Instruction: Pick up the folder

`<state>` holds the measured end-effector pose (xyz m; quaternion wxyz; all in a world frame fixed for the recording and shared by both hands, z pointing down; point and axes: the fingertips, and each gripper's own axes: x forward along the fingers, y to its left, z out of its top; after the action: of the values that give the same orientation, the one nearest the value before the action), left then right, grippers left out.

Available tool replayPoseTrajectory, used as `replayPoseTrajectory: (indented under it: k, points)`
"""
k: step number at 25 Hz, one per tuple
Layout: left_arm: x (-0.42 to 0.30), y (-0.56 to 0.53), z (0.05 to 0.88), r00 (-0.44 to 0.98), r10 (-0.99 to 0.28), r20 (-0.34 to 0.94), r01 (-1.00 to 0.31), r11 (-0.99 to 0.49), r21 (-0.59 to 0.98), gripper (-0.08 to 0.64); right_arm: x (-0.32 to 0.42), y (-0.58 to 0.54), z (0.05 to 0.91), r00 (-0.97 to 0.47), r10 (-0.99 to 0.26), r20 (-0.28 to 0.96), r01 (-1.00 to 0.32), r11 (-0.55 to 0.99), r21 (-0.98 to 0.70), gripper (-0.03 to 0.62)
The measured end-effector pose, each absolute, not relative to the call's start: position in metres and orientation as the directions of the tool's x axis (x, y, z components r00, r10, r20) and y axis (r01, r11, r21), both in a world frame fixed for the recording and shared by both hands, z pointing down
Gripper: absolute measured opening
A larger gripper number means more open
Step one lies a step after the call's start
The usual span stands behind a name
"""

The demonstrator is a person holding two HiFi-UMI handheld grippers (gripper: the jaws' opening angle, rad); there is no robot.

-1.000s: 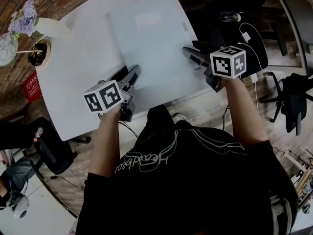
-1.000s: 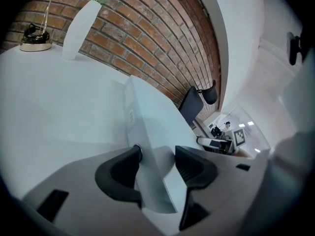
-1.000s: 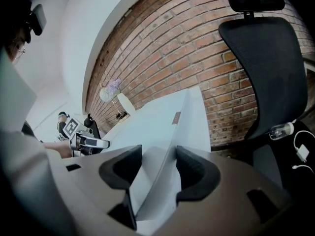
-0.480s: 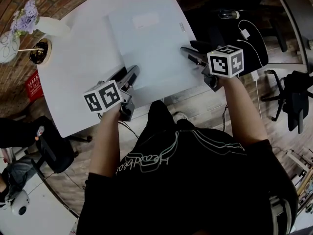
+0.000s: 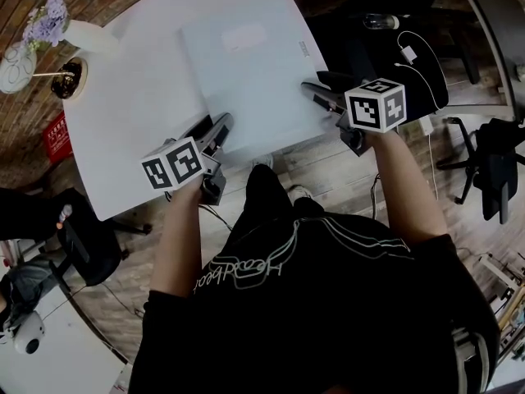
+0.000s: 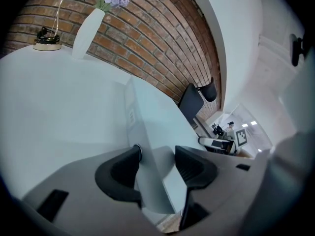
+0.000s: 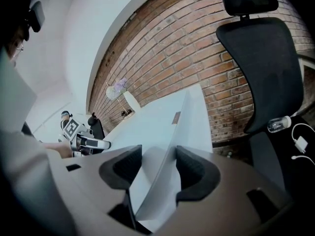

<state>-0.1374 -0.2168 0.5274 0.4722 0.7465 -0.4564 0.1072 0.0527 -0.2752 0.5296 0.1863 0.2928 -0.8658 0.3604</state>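
Nearest the person, the left gripper point(image 5: 216, 130) and right gripper point(image 5: 316, 90) are each clamping their fingers point(image 6: 120, 173), set middling-wide, on the near end of the folder point(image 5: 250, 64), one toward each corner. The folder is lying on the white worktop point(image 5: 131, 105), its long axis stretching away from both equally, so I'm judging the lift needs both rising together.

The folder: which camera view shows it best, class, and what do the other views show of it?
The head view: it looks down on nearly the whole top of the folder, label included, lying on the white table. Each gripper view shows only a foreshortened end of it, clamped between the jaws.
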Motion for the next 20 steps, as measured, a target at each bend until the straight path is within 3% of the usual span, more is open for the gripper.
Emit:
replayPoseTrajectory:
  k: [20]
  points:
    - [-0.125, -0.156, 0.527, 0.543, -0.600, 0.588, -0.784, -0.112, 0.610, 0.229, 0.064, -0.220, 0.530, -0.772, -0.329, 0.543, -0.618, 0.588, -0.522, 0.202]
